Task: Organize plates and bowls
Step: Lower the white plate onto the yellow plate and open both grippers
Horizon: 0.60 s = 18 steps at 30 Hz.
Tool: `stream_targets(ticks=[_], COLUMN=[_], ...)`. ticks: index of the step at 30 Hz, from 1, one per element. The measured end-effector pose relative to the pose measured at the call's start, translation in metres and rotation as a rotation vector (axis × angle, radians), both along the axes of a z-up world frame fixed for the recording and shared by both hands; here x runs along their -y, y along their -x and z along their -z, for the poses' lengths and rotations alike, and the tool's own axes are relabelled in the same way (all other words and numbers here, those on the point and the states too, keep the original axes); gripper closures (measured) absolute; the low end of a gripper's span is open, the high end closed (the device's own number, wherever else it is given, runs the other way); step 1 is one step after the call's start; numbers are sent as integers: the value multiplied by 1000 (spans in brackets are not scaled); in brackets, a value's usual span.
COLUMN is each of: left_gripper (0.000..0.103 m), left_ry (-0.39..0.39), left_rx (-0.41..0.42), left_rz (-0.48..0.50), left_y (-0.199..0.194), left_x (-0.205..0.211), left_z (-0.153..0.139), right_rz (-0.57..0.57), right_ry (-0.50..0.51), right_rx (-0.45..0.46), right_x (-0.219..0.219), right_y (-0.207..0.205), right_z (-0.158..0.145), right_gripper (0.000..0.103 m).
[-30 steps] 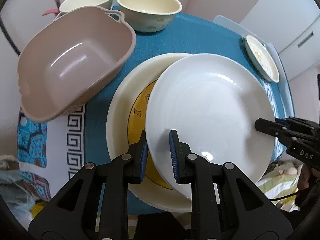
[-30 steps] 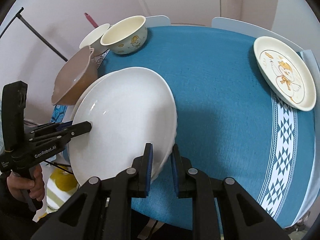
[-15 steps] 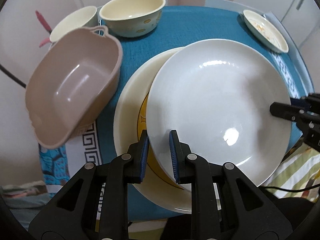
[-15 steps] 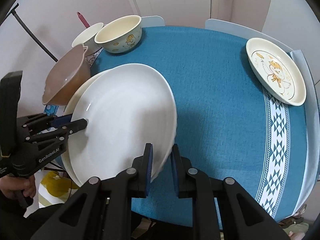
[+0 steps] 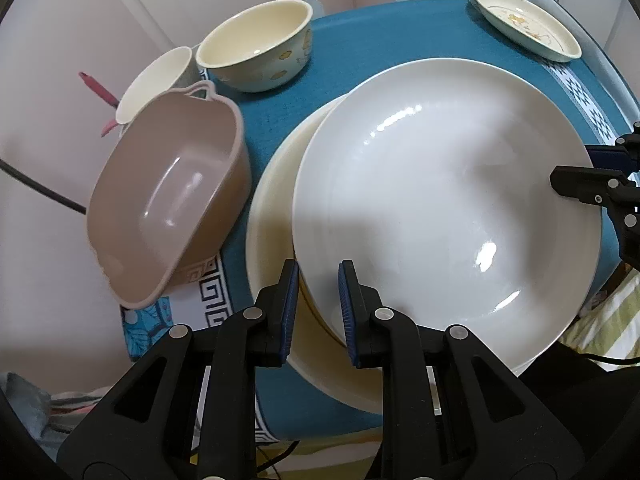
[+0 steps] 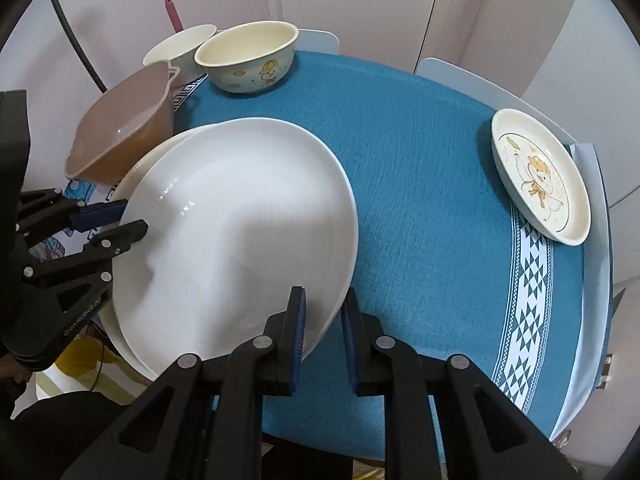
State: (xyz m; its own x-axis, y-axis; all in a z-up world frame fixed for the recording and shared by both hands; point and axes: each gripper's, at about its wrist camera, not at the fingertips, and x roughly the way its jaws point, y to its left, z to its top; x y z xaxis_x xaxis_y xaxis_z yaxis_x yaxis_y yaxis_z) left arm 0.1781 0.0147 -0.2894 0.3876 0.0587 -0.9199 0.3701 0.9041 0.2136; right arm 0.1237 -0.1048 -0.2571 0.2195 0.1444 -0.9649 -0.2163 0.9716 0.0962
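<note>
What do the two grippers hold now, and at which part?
Both hold the white plate by its rim, at opposite edges: the left gripper at one side, the right gripper at the other. It sits above a cream plate.

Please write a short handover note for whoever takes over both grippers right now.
Left gripper: shut on the rim of the white plate.
Right gripper: shut on the opposite rim of the same plate.
The white plate sits over the cream plate, offset to one side; whether it rests on it I cannot tell.
Elsewhere on the blue tablecloth: brown bowl, cartoon bowl, plain white bowl, small cartoon plate.
Left: settle the white plate, release, then gather the small plate and group the bowls.
</note>
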Motion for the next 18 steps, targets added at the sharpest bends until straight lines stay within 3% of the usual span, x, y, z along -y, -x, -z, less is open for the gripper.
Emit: stream_targets(ticks=[18], left_gripper=[86], left_ry=[-69], left_rx=[42], left_rz=[0], left_y=[21], left_x=[-7], left_z=[-8], right_rz=[-55], right_ry=[46], right_rx=[11], right_x=[-13], right_y=[1], right_z=[0], right_gripper=[87])
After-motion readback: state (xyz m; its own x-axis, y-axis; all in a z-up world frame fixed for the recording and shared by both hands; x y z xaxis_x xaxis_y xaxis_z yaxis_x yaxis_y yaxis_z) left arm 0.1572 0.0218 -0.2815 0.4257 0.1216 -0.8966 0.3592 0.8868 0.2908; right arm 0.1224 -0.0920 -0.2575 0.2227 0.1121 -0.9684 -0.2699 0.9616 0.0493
